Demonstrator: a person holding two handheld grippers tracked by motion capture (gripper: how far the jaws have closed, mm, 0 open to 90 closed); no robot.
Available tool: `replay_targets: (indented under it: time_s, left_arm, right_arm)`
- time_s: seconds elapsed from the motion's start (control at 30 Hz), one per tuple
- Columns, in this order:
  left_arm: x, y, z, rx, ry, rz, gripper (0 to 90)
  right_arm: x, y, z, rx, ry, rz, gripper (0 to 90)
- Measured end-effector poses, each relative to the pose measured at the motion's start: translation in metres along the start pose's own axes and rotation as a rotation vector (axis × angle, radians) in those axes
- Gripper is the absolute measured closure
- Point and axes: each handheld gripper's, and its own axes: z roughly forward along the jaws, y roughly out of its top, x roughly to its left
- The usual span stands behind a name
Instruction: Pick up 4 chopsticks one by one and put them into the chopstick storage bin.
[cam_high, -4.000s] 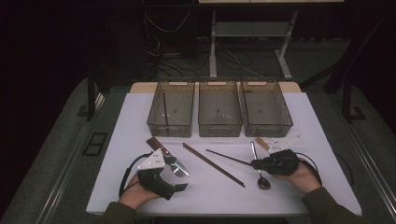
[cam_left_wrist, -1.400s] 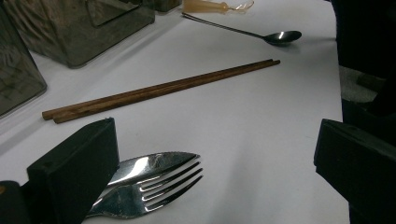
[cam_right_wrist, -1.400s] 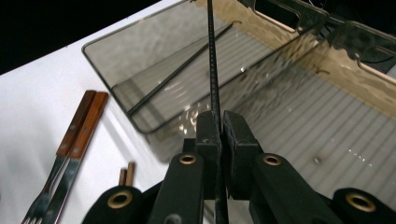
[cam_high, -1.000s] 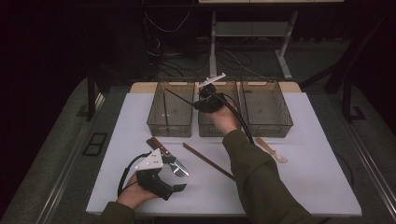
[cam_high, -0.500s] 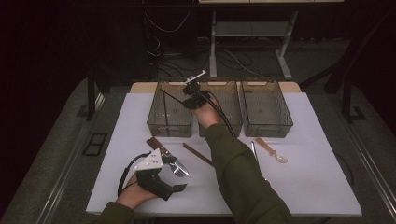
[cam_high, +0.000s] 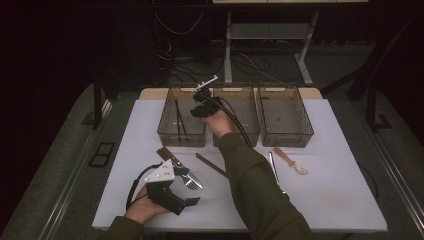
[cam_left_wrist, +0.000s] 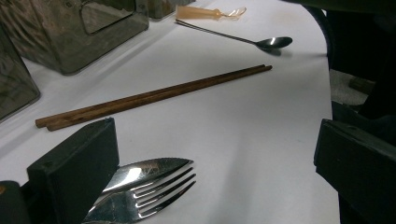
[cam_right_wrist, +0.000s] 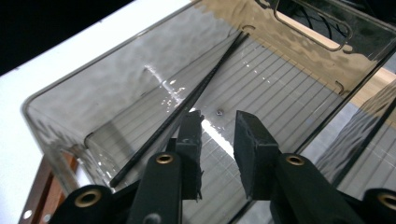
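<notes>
A pair of black chopsticks (cam_high: 178, 120) (cam_right_wrist: 187, 105) lies slanted on the floor of the left smoky bin (cam_high: 165, 134) (cam_right_wrist: 60, 116). My right gripper (cam_high: 197, 107) (cam_right_wrist: 217, 135) hovers over that bin. Its jaws have just been opening and now stand a little apart with nothing between them. My left gripper (cam_high: 189, 187) (cam_left_wrist: 215, 154) rests on the white table near the front edge, jaws wide open. A steel fork (cam_high: 192, 183) (cam_left_wrist: 161, 189) and a wooden-handled knife (cam_high: 170, 157) (cam_left_wrist: 140, 170) lie by its left jaw.
Brown chopsticks (cam_high: 212, 165) (cam_left_wrist: 154, 95) lie mid-table, partly under my right sleeve. A metal spoon (cam_high: 274, 167) (cam_left_wrist: 273, 43) and an amber plastic utensil (cam_high: 290, 161) (cam_left_wrist: 205, 12) lie to the right. The middle bin (cam_high: 250, 137) and the right bin (cam_high: 287, 140) stand behind.
My right gripper has moved left from the middle bin to the left bin and let go of the black chopsticks, which now lie inside. The left hand has stayed put.
</notes>
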Motion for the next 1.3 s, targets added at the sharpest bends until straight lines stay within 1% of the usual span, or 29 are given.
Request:
replay_targets:
  time_s: [0.17,0.23,0.4,0.43,0.47,0.5,0.6,0.67,0.73,0.83,0.87,1.0,1.07,1.13,1.3]
  left_arm:
    - [0.001,0.0,0.0,0.002,0.001,0.009,0.0]
    - [0.001,0.0,0.0,0.007,0.003,0.013,0.0]
    - [0.001,0.0,0.0,0.003,0.003,0.004,0.0]
    - [0.0,-0.001,0.0,0.004,0.005,-0.003,0.0]
    - [0.0,-0.001,0.001,0.004,0.005,0.001,0.0]
    - [0.001,-0.001,0.001,0.006,0.005,0.008,0.0]
    - [0.0,-0.001,0.001,0.001,0.006,-0.003,0.0]
    - [0.0,-0.001,0.001,0.002,0.01,0.002,0.0]
    - [0.0,-0.001,0.0,0.004,0.011,0.002,0.0]
    - [0.0,-0.001,0.0,0.01,0.011,0.008,0.0]
    - [0.0,-0.001,0.0,0.009,0.011,0.007,0.0]
    - [0.0,-0.001,0.001,0.019,0.012,0.01,0.0]
    - [0.0,-0.001,0.001,0.018,0.015,0.007,0.0]
    - [-0.001,-0.001,0.001,0.02,0.018,0.01,0.0]
    - [-0.001,-0.001,0.001,0.025,0.021,0.006,0.0]
  right_arm:
    - [-0.004,-0.004,-0.013,-0.017,0.036,0.005,62.2]
    - [-0.007,-0.007,-0.02,-0.03,0.043,0.003,58.9]
    - [-0.012,-0.016,-0.037,-0.051,0.071,0.002,50.5]
    - [-0.013,-0.018,-0.04,-0.054,0.071,-0.002,49.5]
    - [-0.014,-0.021,-0.044,-0.057,0.071,-0.004,49.2]
    - [-0.014,-0.023,-0.047,-0.066,0.079,-0.003,49.0]
    - [-0.016,-0.031,-0.056,-0.077,0.096,-0.012,47.5]
    - [-0.017,-0.036,-0.062,-0.084,0.105,-0.019,46.3]
    - [-0.017,-0.041,-0.067,-0.078,0.113,-0.03,44.9]
    - [-0.019,-0.048,-0.075,-0.082,0.128,-0.038,41.6]
    - [-0.02,-0.051,-0.077,-0.083,0.134,-0.041,38.8]
    - [-0.02,-0.062,-0.086,-0.084,0.12,-0.071,36.4]
    - [-0.023,-0.067,-0.091,-0.089,0.12,-0.07,35.7]
    - [-0.025,-0.073,-0.095,-0.09,0.118,-0.072,32.7]
    - [-0.03,-0.09,-0.106,-0.101,0.113,-0.089,27.5]
